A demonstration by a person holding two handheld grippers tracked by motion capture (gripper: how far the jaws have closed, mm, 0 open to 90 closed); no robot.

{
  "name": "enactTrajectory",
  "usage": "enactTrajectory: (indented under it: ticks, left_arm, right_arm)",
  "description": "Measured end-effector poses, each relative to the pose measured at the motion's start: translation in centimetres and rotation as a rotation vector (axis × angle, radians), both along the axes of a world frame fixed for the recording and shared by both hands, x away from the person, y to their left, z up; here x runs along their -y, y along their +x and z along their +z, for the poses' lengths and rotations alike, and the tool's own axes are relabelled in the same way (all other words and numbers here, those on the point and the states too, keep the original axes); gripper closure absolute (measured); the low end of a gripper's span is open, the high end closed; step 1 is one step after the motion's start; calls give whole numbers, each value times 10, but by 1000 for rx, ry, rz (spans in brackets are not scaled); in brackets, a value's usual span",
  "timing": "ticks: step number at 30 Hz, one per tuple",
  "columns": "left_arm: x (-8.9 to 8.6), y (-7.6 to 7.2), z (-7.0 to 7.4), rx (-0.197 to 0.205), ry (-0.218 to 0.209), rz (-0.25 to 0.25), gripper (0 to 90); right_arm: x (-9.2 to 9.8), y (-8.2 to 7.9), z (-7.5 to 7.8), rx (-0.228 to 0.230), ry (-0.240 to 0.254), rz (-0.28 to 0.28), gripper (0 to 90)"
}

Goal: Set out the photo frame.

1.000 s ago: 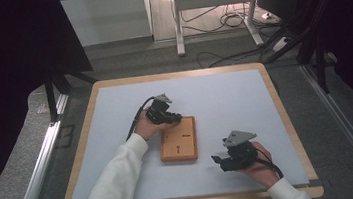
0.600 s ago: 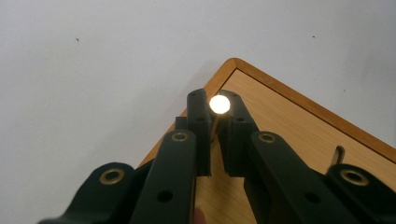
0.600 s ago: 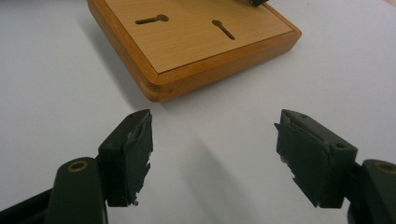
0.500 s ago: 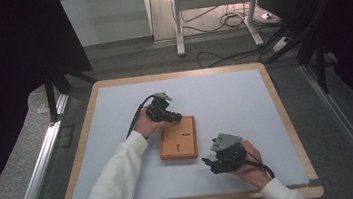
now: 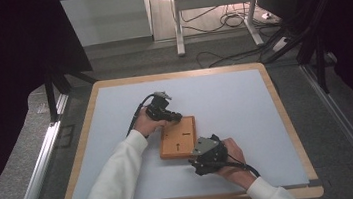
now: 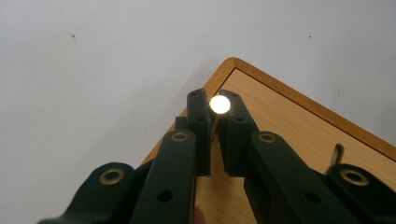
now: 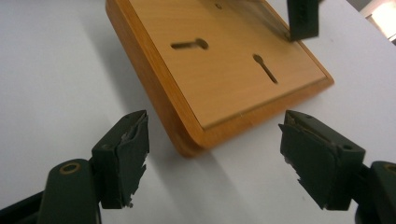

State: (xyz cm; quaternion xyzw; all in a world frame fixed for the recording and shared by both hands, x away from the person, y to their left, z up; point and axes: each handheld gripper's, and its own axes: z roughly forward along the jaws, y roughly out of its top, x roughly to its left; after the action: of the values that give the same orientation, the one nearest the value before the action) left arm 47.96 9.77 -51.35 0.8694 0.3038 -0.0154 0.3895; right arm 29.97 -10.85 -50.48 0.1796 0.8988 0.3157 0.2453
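A flat wooden board (image 5: 179, 138) with keyhole slots (image 7: 189, 45) lies on the white mat. At the board's far left corner my left gripper (image 5: 175, 115) is shut on a thin brass pin with a shiny round head (image 6: 219, 104). The pin stands just over the board's corner (image 6: 289, 130). My right gripper (image 5: 197, 162) sits at the board's near right corner. Its jaws have just been opening and now stand wide apart (image 7: 212, 130). The corner of the board (image 7: 224, 79) lies just ahead of them, and the pads touch nothing.
The white mat (image 5: 235, 103) sits in a wooden-rimmed table top (image 5: 282, 117). Past its far edge there are desk legs and cables on the floor (image 5: 226, 21). Metal rails run along both sides (image 5: 36, 166).
My right gripper has moved left across the mat, up to the board's near right corner. The left gripper and the board have stayed where they were.
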Motion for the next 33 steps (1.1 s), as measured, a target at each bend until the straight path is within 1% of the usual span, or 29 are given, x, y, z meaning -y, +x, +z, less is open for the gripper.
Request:
enactTrajectory:
  ticks: [3,4,7,9,17,18,21,24,28,33]
  left_arm:
    - [0,0,0,-3,-1,0,842]
    - [0,0,0,-4,-1,0,842]
    - [0,1,0,-8,0,2,841]
    - [0,1,0,-10,1,1,841]
    - [0,2,1,-18,1,-3,840]
    - [0,2,1,-19,2,-4,840]
    - [0,2,1,-21,2,-3,839]
    - [0,2,1,-19,3,-2,838]
    - [0,1,0,-18,-3,2,837]
    - [-1,2,0,-24,-5,4,838]
  right_arm:
    - [-13,1,-2,13,-29,15,242]
    - [-13,1,-2,13,-29,15,242]
    - [-22,4,-5,17,-62,19,238]
    - [-23,4,-6,20,-68,16,232]
    - [-33,6,-11,65,-123,3,209]
    - [-36,6,-12,78,-136,2,209]
    - [-38,7,-13,82,-146,6,208]
    - [-41,8,-14,89,-148,-7,219]
    - [-41,8,-14,85,-146,-10,221]
    - [-41,6,-13,101,-151,-6,243]
